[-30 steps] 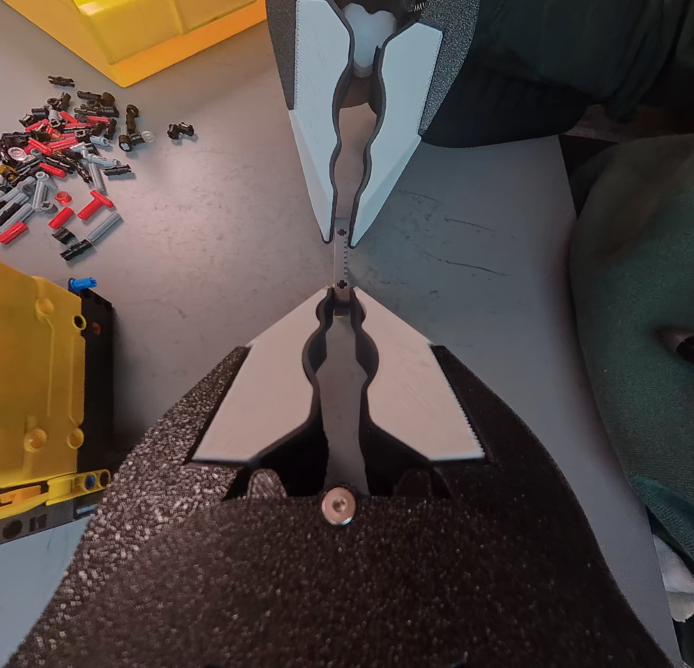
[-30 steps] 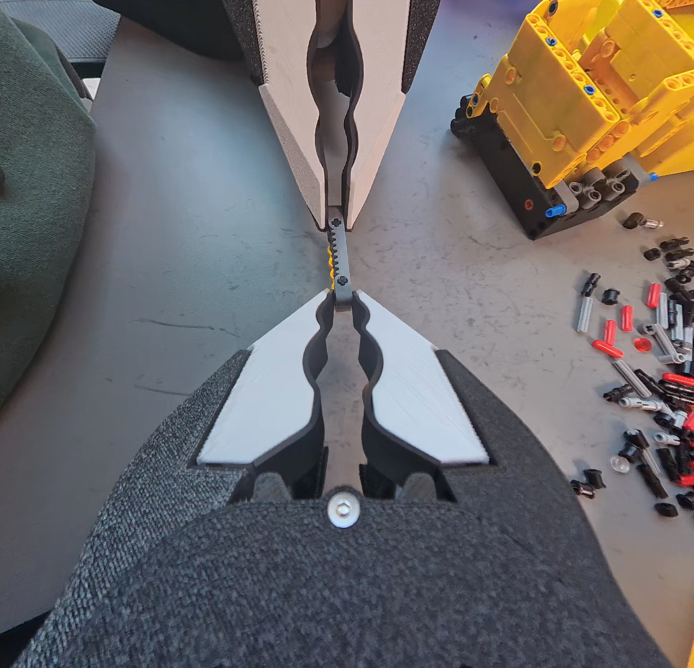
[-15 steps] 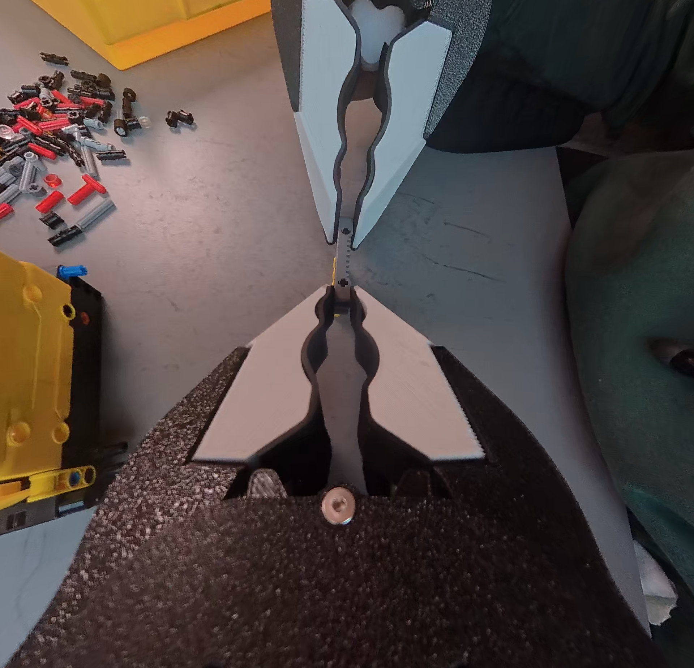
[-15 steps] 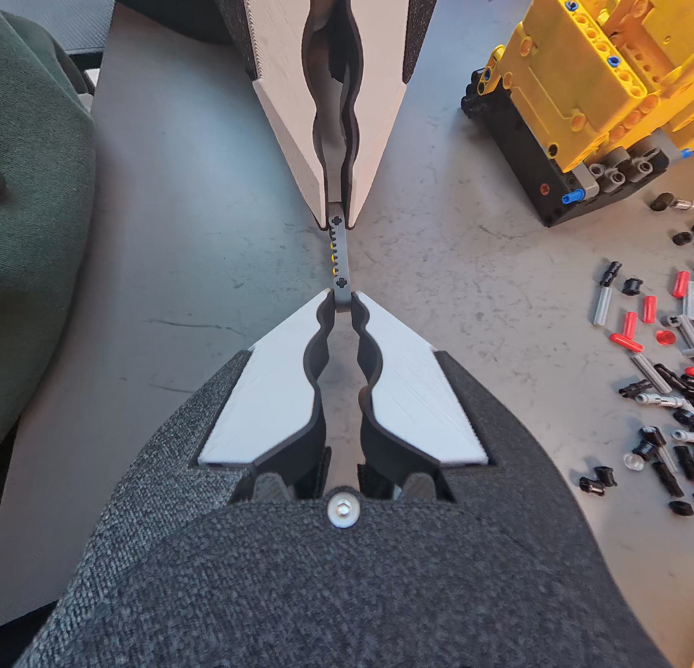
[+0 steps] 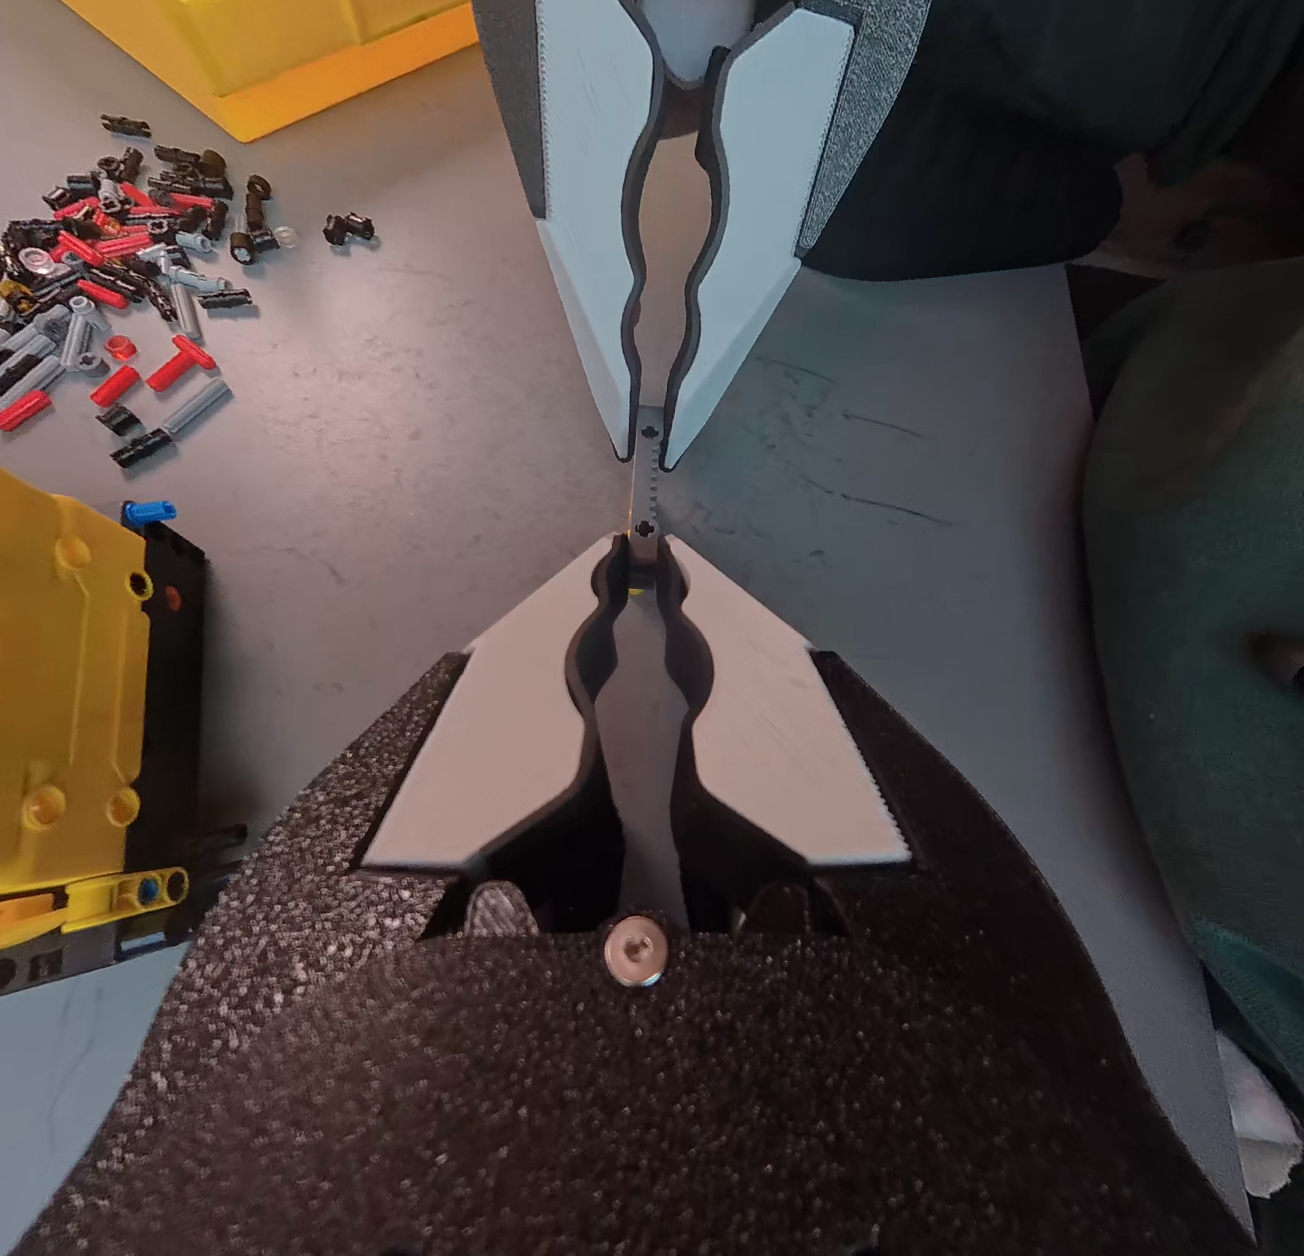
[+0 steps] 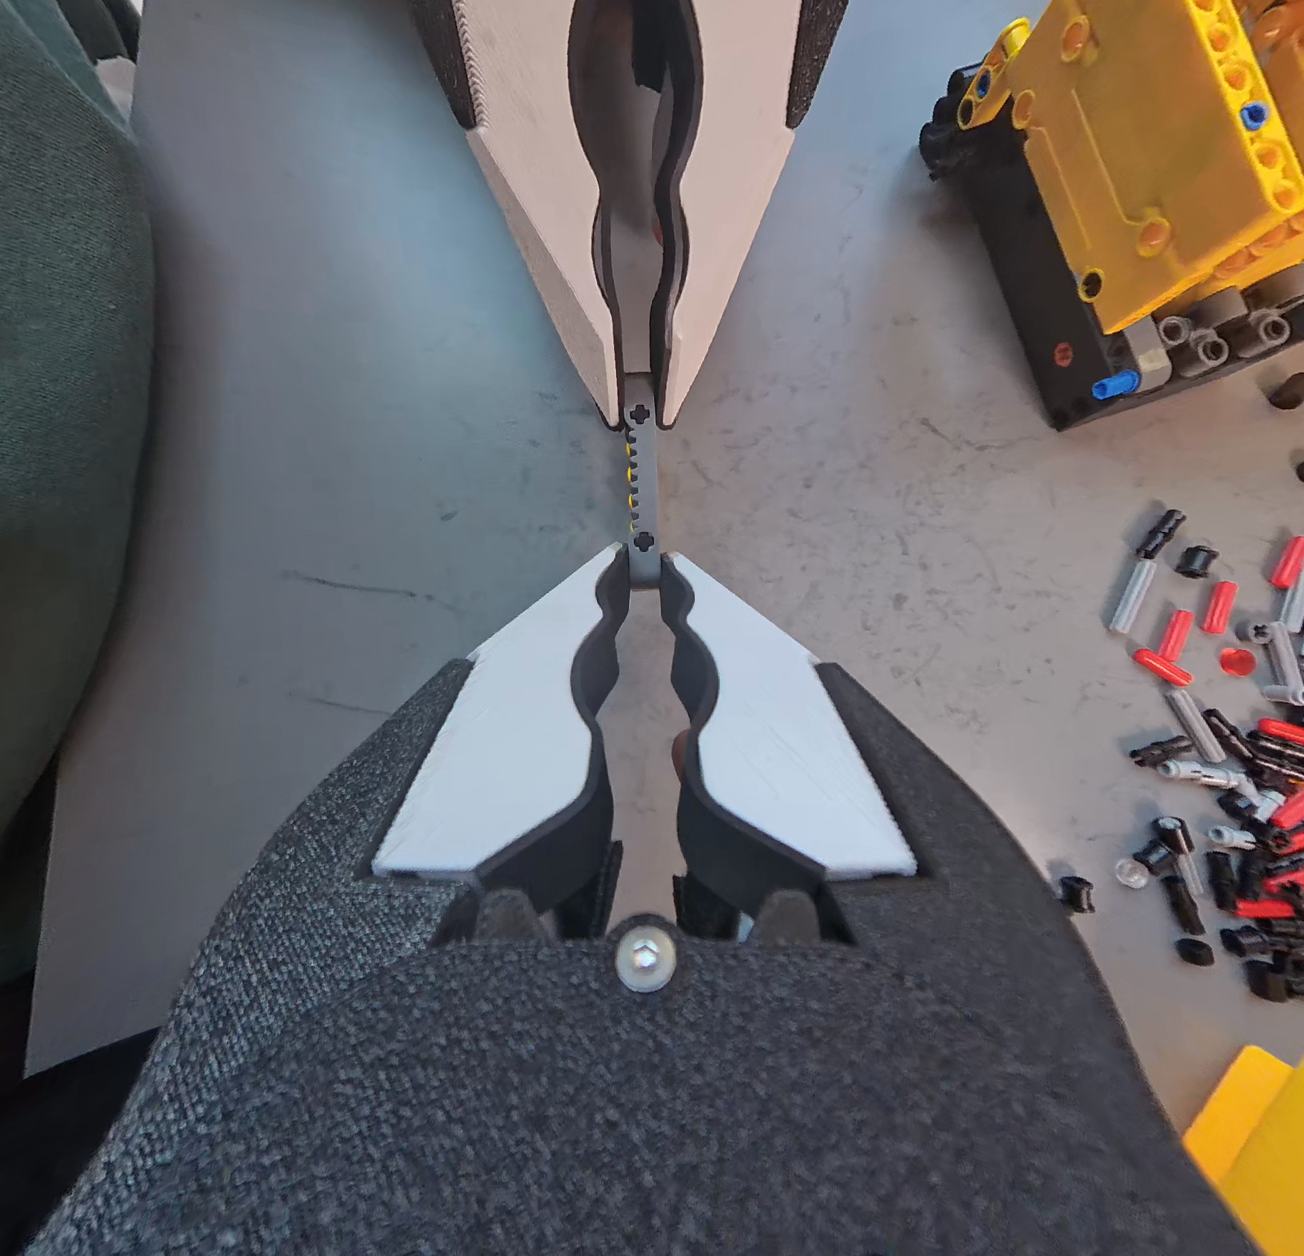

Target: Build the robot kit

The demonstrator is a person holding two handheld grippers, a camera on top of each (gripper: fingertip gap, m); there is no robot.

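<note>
A small grey toothed rack piece [image 5: 646,495] with a bit of yellow behind it hangs above the grey table [image 5: 423,446], held at both ends. My left gripper [image 5: 641,548] is shut on its near end. My right gripper [image 5: 646,446] comes from the opposite side and is shut on its far end. In the right wrist view the rack [image 6: 642,477] runs from my right gripper [image 6: 643,562] up to the left gripper [image 6: 641,414]. The two sets of fingertips face each other, about a rack length apart.
A yellow and black brick model [image 5: 70,728] [image 6: 1164,185] stands on the table. A pile of small red, black and grey pins [image 5: 106,290] [image 6: 1235,763] lies by it. A yellow bin [image 5: 282,22] sits behind. Green cloth [image 5: 1199,657] [image 6: 56,375] lies past the table edge. Left and right tips are no more than a few centimetres apart.
Both grippers stay shut on the rack. In the right wrist view the model and pins have drifted to the right and the left gripper looms a little larger.
</note>
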